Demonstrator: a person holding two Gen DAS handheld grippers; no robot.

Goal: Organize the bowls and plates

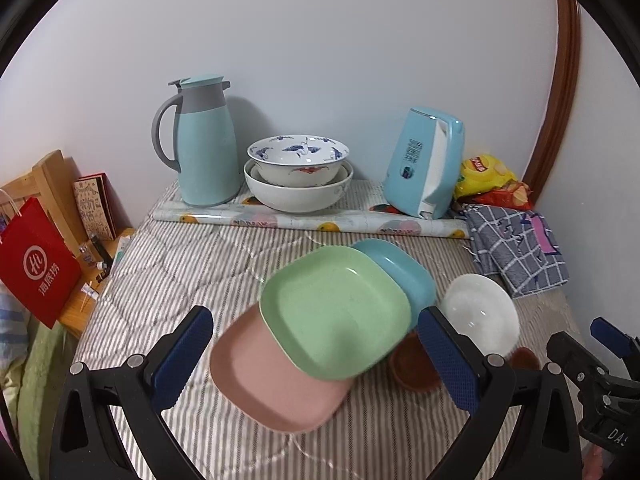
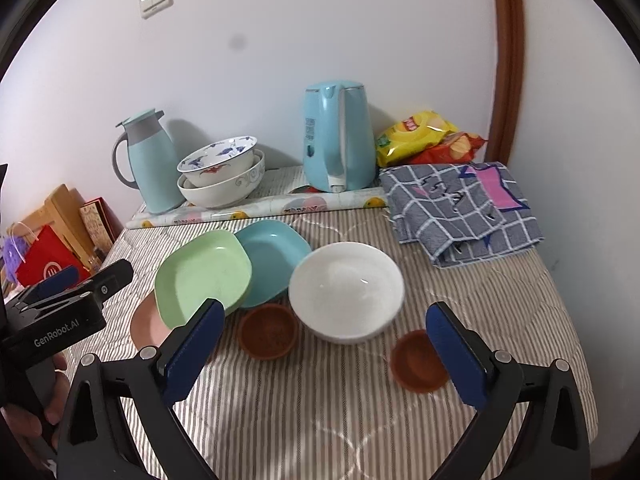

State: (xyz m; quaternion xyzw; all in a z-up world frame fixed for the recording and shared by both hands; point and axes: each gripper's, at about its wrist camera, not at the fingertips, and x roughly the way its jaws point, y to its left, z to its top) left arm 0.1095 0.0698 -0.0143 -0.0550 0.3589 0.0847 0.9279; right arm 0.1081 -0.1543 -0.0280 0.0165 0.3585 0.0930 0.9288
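Left wrist: green plate (image 1: 336, 312) between open claw (image 1: 320, 344).

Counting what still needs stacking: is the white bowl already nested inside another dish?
No, the white bowl sits alone on the striped cloth, beside the blue plate, not inside anything.

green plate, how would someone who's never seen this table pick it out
Find the big white bowl in the middle of the striped cloth. To its left three square plates overlap in a row. The green plate is the middle one, resting partly on the pink plate and overlapping the blue plate.
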